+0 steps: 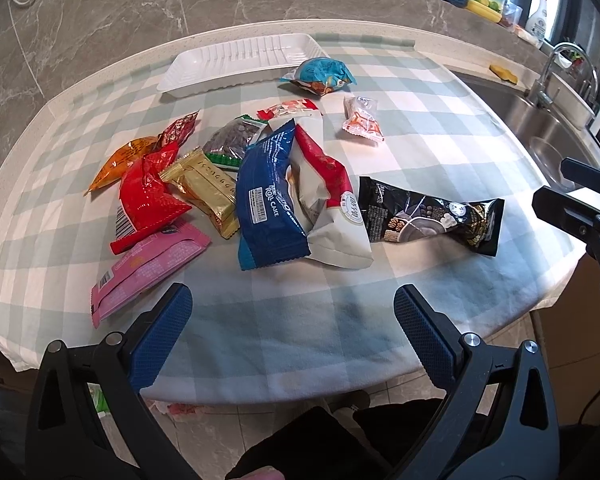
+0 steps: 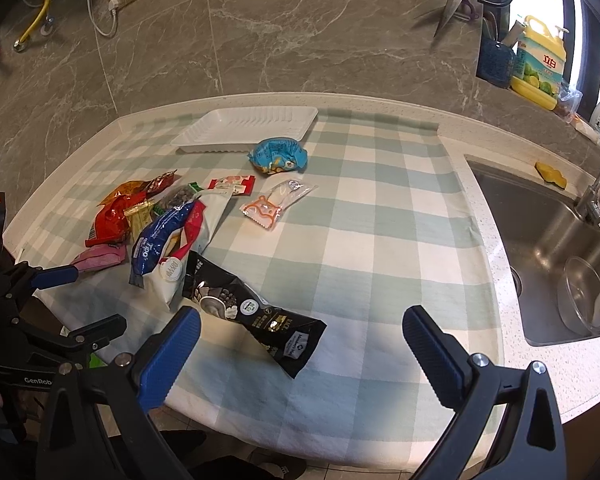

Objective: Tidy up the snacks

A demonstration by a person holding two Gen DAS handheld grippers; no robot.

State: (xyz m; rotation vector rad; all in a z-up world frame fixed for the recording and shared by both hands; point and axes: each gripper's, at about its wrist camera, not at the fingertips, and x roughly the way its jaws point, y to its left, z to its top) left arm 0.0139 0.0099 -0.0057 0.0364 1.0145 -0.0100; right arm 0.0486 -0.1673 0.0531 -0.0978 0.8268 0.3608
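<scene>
Left gripper (image 1: 292, 304): jaws spread wide, nothing between; hovers over near edge of the checked cloth (image 1: 340, 300), just short of the pile.
Right gripper (image 2: 300, 326): jaws spread wide, nothing held; over near edge, black packet (image 2: 256, 312) lying between and just beyond its fingertips, not touching.
Snack pile (image 1: 228, 184): left-centre of cloth; overlapping packets incl. blue roll-cake pack (image 1: 266, 196), white/red pack (image 1: 332, 208), gold (image 1: 208, 192), red (image 1: 148, 196), orange (image 1: 120, 160), pink (image 1: 148, 268) nearest on the left.
Loose items: black packet right of pile, near; small clear/orange packet (image 2: 276, 204) centre, apart; light-blue packet (image 2: 278, 156) far, just beside tray.
White tray (image 2: 204, 136): far side of cloth, nothing in it.
Sink (image 2: 540, 240): right of cloth; glass bowl (image 2: 584, 300) inside.
Detergent bottle (image 2: 540, 64): far right, by the wall.
</scene>
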